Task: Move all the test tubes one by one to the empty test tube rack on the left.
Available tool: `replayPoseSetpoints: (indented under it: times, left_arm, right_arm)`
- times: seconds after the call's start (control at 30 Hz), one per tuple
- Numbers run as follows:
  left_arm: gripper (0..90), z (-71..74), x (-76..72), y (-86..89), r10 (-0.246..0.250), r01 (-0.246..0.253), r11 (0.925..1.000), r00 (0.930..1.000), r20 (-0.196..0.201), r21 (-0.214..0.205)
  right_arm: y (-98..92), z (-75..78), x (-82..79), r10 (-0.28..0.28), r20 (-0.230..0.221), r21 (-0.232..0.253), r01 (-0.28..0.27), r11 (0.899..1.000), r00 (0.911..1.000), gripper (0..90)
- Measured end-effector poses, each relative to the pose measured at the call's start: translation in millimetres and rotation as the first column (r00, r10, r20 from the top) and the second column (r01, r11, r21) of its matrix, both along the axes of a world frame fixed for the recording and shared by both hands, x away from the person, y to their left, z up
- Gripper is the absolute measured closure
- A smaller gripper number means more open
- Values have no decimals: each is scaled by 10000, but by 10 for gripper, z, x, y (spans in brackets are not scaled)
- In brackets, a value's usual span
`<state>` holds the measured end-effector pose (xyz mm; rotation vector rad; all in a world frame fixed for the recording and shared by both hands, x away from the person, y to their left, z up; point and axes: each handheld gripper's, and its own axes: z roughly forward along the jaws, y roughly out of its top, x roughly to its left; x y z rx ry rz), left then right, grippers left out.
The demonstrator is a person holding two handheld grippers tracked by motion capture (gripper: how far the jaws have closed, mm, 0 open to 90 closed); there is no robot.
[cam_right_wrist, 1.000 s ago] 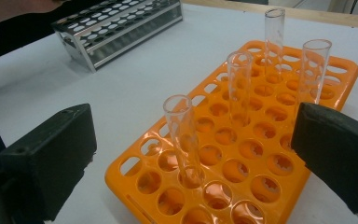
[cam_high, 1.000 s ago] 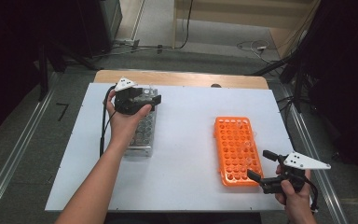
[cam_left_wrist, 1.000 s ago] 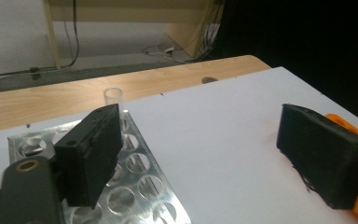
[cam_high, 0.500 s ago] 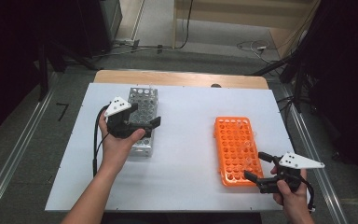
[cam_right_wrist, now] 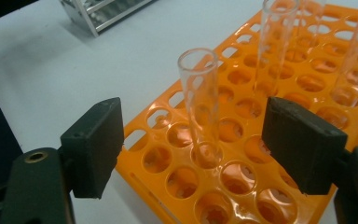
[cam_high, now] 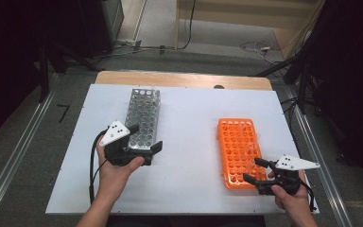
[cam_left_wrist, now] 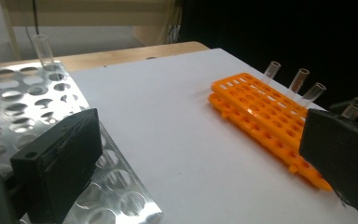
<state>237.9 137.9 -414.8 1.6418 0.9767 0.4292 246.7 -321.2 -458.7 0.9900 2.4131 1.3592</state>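
Glass tube point(cam_right_wrist: 200, 105), clear, thin-walled, open rim up, rounded bottom seated in a hole of the orange rack point(cam_high: 238, 149); judged light, stiff, slick and breakable. Best hold: mid-barrel above the rack top, pads square on opposite sides, gentle squeeze, lift straight up so it doesn't bind in the hole.

Where: near edge of orange rack, at about 4 o'clock on the white table point(cam_high: 189, 118) in the high view. More clear tubes point(cam_left_wrist: 300, 80) stand in holes further along the same rack, right side row. Rack is bright orange plastic, two perforated tiers, lying flat, mostly empty holes.

Right gripper point(cam_high: 257, 171) at 5 o'clock, low by the rack's near end. Right gripper view: tube stands between the two black pads point(cam_right_wrist: 95, 144), gap on both sides, not touching. Jaws spread but have just been closing in on it; not yet pinching.

Left gripper point(cam_high: 144, 142) at 8 o'clock, over the near end of the metal rack point(cam_high: 144, 113). Jaws spread wide, nothing between them, just been opening. Metal rack is silver perforated sheet, one clear tube point(cam_left_wrist: 42, 49) standing at its far end, well apart from the left gripper.

Risk, judged: squeeze too hard or off-centre and the tube slips or cracks.
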Motion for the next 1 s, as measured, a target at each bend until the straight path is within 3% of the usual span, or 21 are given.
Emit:
replayPoseSetpoints:
  times: [0.27,0.4,0.57,1.0]
  left_arm:
    - [0,-155,-209,-67,-392,393,9992,9992,-83,81]
    - [0,-205,-232,-81,-514,514,9987,9986,-113,34]
    - [0,-224,-222,-112,-531,534,9984,9985,-162,159]
    - [0,-241,-219,-142,-628,631,9980,9977,-264,106]
  right_arm:
    - [41,-42,6,-164,-156,-405,157,9991,9997,375]
    - [62,-62,-3,-580,50,-834,582,9948,9983,444]
    - [78,-84,-17,-536,124,-1050,546,9930,9985,533]
    - [91,-130,-14,-491,344,-932,521,9943,9982,680]
